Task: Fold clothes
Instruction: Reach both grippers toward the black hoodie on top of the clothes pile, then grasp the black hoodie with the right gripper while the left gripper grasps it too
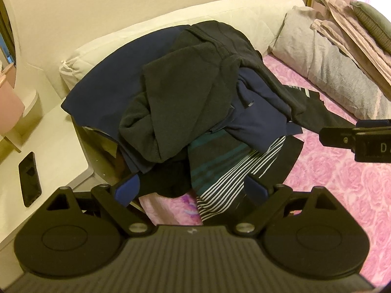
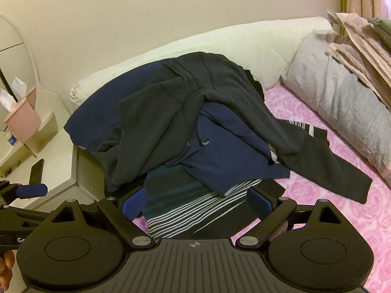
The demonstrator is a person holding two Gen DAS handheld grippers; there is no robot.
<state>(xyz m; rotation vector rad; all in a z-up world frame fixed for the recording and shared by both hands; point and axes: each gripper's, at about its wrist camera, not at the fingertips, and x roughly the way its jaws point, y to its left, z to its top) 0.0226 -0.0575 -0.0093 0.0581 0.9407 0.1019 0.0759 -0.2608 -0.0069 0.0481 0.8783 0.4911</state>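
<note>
A heap of unfolded clothes (image 1: 195,102) sits on the bed (image 1: 342,175), piled against the cream headboard cushion (image 1: 171,22) at the end next to the nightstand (image 1: 48,134), and the heap serves as the landmark here. On top of it lies a dark grey sweatshirt (image 2: 171,112), one sleeve trailing off the heap's side toward the grey pillow (image 2: 342,102); under it a navy garment (image 2: 232,151) pokes out, and lowest, on the near side of the heap, a striped shirt (image 2: 190,205) spills toward both cameras. The left gripper (image 1: 193,185) hovers at the heap's near edge with its fingers (image 1: 129,190) spread wide, the striped cloth showing between them but not pinched; the right gripper (image 2: 198,202) is likewise spread apart over the same striped shirt, closing on nothing. Both being low and parted at the near hem suggests that the person is lining up to take the striped shirt by two points so that it can be drawn out and laid flat on the pink sheet beside the heap (the bare stretch of bed there looks like the likely folding spot). Since the shirt lies beneath the navy garment and sweatshirt, a pull may drag those along. A phone (image 1: 29,178) lies on the nightstand, well apart from the heap.
</note>
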